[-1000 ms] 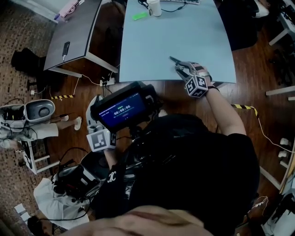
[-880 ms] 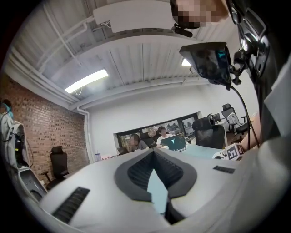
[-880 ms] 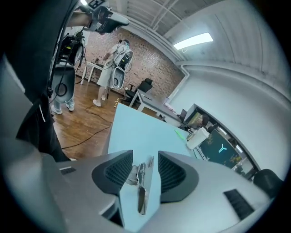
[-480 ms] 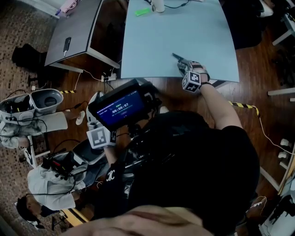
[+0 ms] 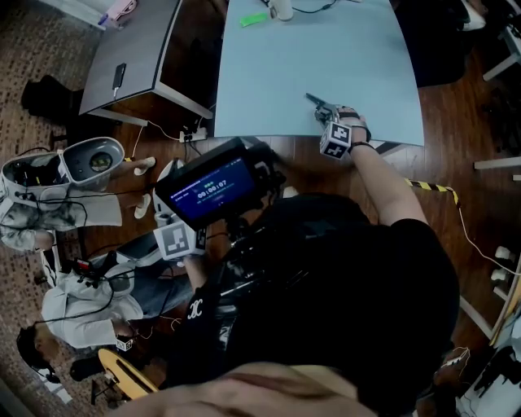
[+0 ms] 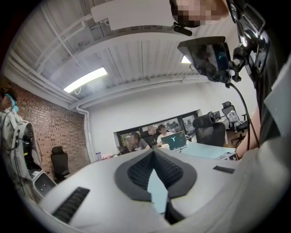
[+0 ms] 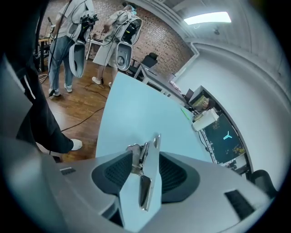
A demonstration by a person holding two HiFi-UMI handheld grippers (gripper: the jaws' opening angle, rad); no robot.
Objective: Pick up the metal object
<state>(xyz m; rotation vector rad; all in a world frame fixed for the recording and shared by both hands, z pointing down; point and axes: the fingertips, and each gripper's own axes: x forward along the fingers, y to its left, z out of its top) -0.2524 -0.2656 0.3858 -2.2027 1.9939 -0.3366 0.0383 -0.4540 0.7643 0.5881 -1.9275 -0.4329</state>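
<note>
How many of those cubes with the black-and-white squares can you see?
2. One marker cube sits on the right gripper, over the near edge of the blue table. The other is on the left gripper, just below the dark screen. None seems hidden.

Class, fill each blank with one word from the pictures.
The metal object lies on a pale blue ___.
The gripper straddling it is the person's ___ one.
Its jaws stand ___, not gripping the object.
The item beside the white cup is ___.
Answers: table; right; open; green.
Note: those jaws have just been closing slightly.
</note>
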